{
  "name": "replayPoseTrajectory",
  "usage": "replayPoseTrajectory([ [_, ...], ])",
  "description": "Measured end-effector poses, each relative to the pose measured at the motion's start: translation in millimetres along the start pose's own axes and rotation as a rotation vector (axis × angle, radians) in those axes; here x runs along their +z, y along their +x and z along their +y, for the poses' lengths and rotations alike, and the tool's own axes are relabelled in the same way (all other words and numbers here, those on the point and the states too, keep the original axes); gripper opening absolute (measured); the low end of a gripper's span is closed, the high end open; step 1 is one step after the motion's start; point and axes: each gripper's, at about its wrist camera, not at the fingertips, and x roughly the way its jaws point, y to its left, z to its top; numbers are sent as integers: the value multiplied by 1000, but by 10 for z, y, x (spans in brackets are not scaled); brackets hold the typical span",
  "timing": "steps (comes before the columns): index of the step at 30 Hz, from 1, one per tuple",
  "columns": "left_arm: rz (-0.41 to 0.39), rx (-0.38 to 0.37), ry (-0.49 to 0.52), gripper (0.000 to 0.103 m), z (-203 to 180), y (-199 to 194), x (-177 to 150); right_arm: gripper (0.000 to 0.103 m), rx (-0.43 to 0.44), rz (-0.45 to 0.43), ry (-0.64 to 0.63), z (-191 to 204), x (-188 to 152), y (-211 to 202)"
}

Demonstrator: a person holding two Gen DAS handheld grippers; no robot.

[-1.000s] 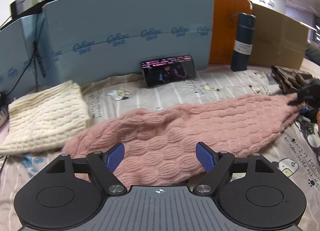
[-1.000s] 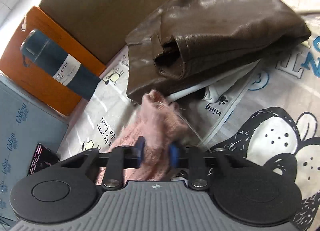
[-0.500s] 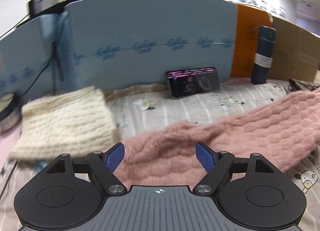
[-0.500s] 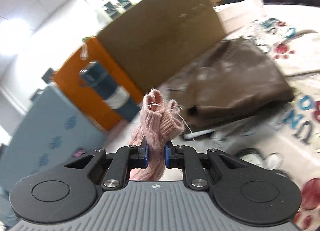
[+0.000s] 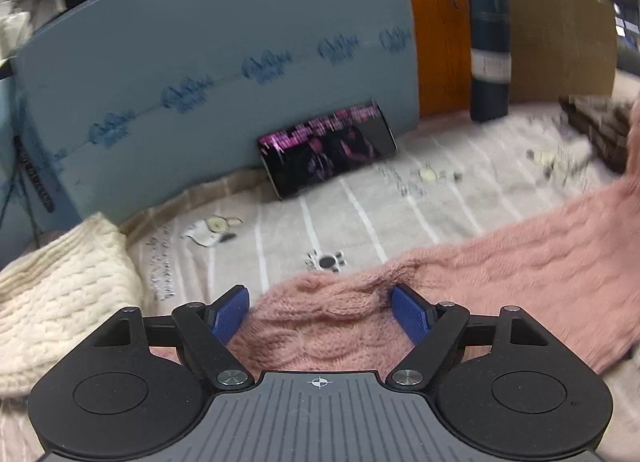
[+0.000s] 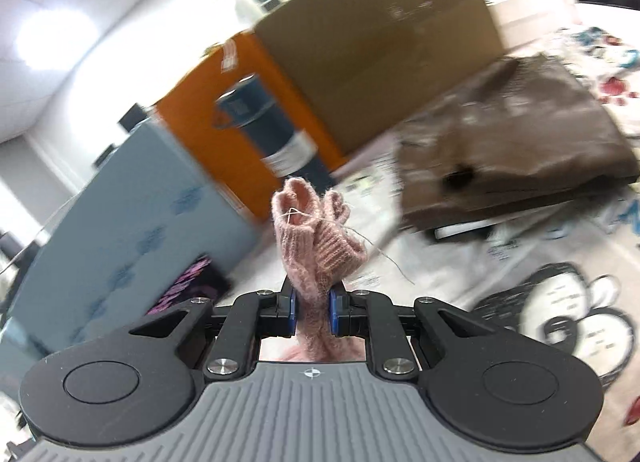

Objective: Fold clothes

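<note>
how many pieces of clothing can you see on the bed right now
3: pink sweater lifted at one end by the right tongs, cream knit far left, brown jacket by the cardboard. Others may be hidden.

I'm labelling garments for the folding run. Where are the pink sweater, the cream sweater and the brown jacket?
pink sweater (image 5: 520, 262): left wrist view, knit body stretched across the sheet.
cream sweater (image 5: 60, 294): left wrist view, top of the folded knit.
brown jacket (image 6: 520, 141): right wrist view, its upper leather surface.

Pink cable-knit sweater (image 5: 500, 262), fuzzy, stretched across the printed sheet (image 5: 360, 201), far end lifted toward the right. Near end bunched, lying low. Ribbed cuff (image 6: 316, 229) sticking upright, crumpled, loose thread trailing off. Cream knit (image 5: 60, 294) folded flat on the left, well apart.
</note>
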Motion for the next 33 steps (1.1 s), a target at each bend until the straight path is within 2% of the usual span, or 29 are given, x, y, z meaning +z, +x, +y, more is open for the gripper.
replayPoseTrajectory([
  [5, -32, -66, -134, 81, 172, -372, -61, 14, 93, 90, -71, 393, -193, 156],
  [8, -18, -67, -155, 81, 233, -483, -133, 14, 115, 159, -127, 582, -355, 323],
  [13, 8, -49, -184, 81, 374, -577, -247, 14, 50, 242, -287, 806, -648, 573],
  [15, 13, -45, -198, 81, 429, -603, -286, 17, 39, 267, -357, 894, -767, 642],
  [18, 20, -41, -218, 81, 503, -618, -320, 32, 27, 297, -434, 1003, -946, 702],
  [20, 19, -36, -228, 81, 549, -619, -328, 50, 59, 308, -461, 1069, -1012, 701],
  [23, 21, -38, -244, 81, 609, -594, -328, 65, 88, 337, -483, 1137, -1105, 743],
  [25, 26, -42, -249, 81, 631, -568, -325, 76, 89, 405, -456, 1125, -1169, 848],
  [27, 30, -47, -251, 81, 651, -544, -321, 76, 80, 423, -420, 1088, -1179, 878],
  [29, 23, -40, -259, 81, 694, -542, -319, 76, 108, 396, -403, 1103, -1089, 763],
  [32, 24, 2, -295, 81, 808, -526, -344, 80, 111, 282, -359, 1002, -882, 494],
  [33, 25, 18, -308, 82, 848, -519, -354, 81, 76, 250, -331, 916, -824, 434],
])
